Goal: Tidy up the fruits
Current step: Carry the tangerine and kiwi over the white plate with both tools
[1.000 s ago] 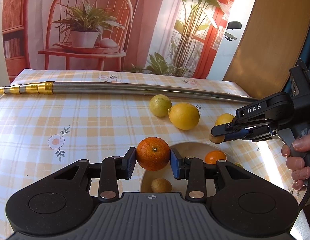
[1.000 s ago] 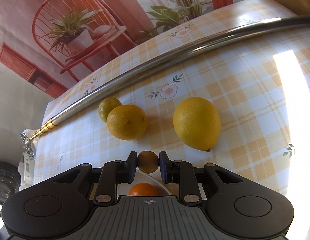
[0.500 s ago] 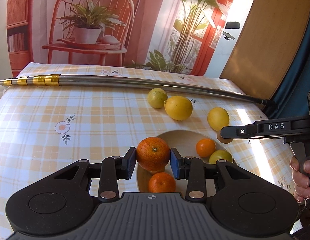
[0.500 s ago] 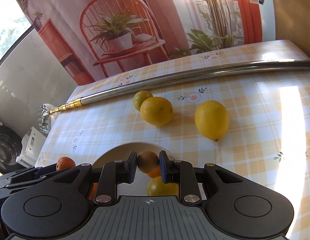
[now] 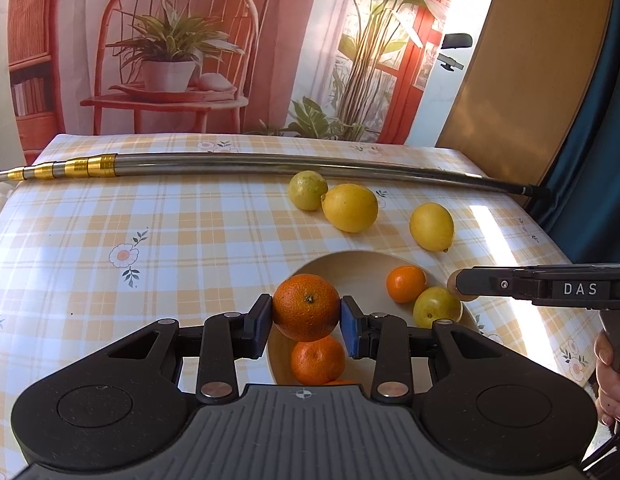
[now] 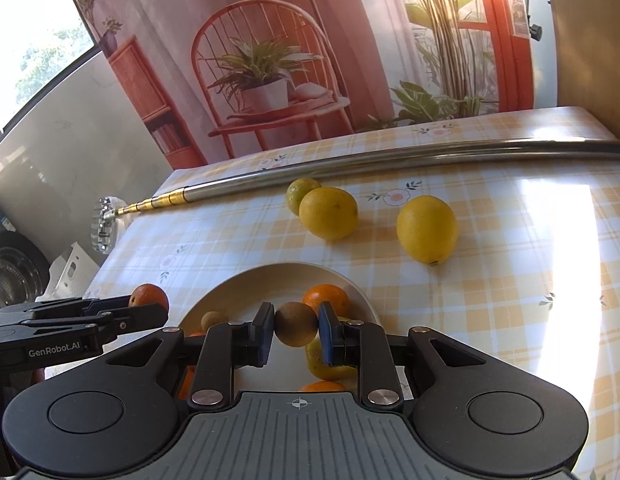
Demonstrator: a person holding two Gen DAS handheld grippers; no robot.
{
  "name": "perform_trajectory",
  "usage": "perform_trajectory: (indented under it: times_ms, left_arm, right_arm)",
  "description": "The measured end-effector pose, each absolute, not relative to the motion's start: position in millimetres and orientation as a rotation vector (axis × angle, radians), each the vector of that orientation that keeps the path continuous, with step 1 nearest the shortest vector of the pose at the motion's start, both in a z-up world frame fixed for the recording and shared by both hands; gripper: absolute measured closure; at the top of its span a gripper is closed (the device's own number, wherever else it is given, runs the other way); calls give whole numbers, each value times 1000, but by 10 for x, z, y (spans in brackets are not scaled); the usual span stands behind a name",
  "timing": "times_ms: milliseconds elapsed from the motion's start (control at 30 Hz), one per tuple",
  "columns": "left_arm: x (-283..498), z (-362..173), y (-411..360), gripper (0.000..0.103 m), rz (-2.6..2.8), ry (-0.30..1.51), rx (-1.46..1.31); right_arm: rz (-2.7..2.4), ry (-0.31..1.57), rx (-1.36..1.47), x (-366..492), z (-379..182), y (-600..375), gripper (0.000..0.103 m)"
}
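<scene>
The checked table (image 5: 189,240) bears a bowl (image 5: 350,268), lemons (image 5: 350,208) and a pole (image 5: 249,164).

Domestic setting, apparently staged: a table under a yellow-and-white checked, flower-printed oilcloth (image 5: 181,240) stands against a printed backdrop showing a red chair and potted plants (image 5: 173,52). A cream round bowl (image 5: 350,268) holds citrus. A long steel telescopic pole with brass-coloured sections (image 5: 237,164) lies across the table
</scene>
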State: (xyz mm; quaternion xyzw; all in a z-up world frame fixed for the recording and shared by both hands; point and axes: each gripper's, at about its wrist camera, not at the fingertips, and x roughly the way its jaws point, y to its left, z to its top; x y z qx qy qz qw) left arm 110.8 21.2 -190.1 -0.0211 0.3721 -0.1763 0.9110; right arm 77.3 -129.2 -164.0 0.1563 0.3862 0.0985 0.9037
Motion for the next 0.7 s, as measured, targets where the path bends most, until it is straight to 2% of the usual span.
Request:
perform_trajectory:
  times_ms: [700]
  left_arm:
    - [1530, -2207, -233, 65, -403, 811, 146]
  right_arm:
    - [174, 795, 361, 926, -1831, -1473, 81]
